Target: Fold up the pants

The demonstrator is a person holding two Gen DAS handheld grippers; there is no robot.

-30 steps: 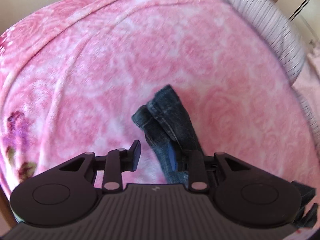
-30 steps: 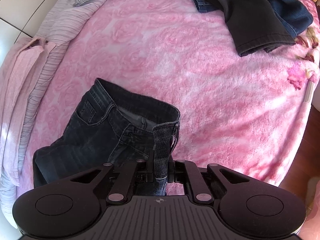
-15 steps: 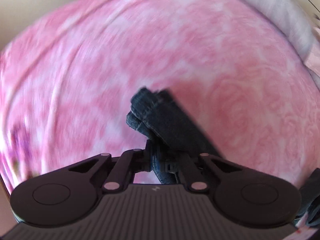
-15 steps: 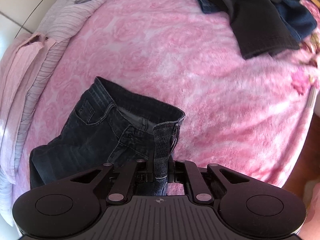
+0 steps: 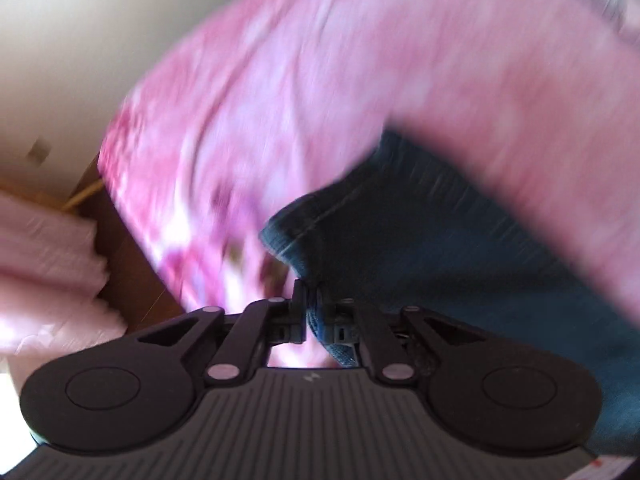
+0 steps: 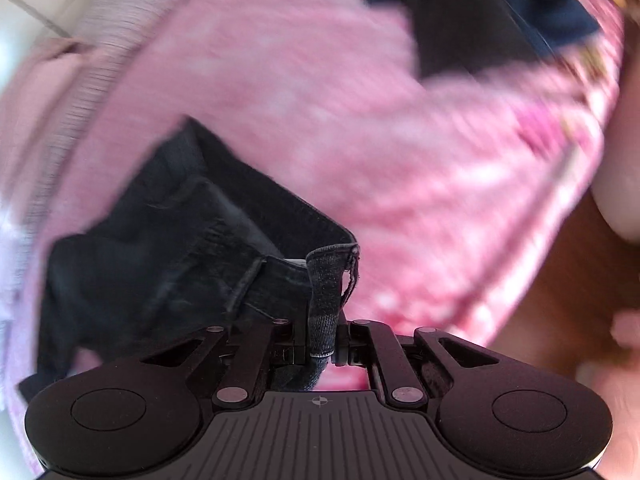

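Dark blue jeans [image 6: 168, 264] lie on a pink fleece blanket [image 6: 300, 100]. My right gripper [image 6: 322, 330] is shut on the waistband end [image 6: 326, 280], which stands up between its fingers. The waist opening and a back pocket spread out to the left of it. In the left wrist view my left gripper [image 5: 310, 306] is shut on the hem of a jeans leg [image 5: 420, 240], and the leg runs off to the right. Both views are blurred by motion.
A pile of dark clothes [image 6: 480, 12] lies at the blanket's far right. Striped pink bedding [image 6: 52, 92] is bunched on the left. The blanket's edge [image 5: 132, 200] drops to a brown wooden floor [image 5: 128, 264]; a cream wall [image 5: 80, 40] rises beyond.
My left gripper went from open to shut on the leg hem. Both grippers have swung toward the bed edge with the jeans; floor and wall came into view.
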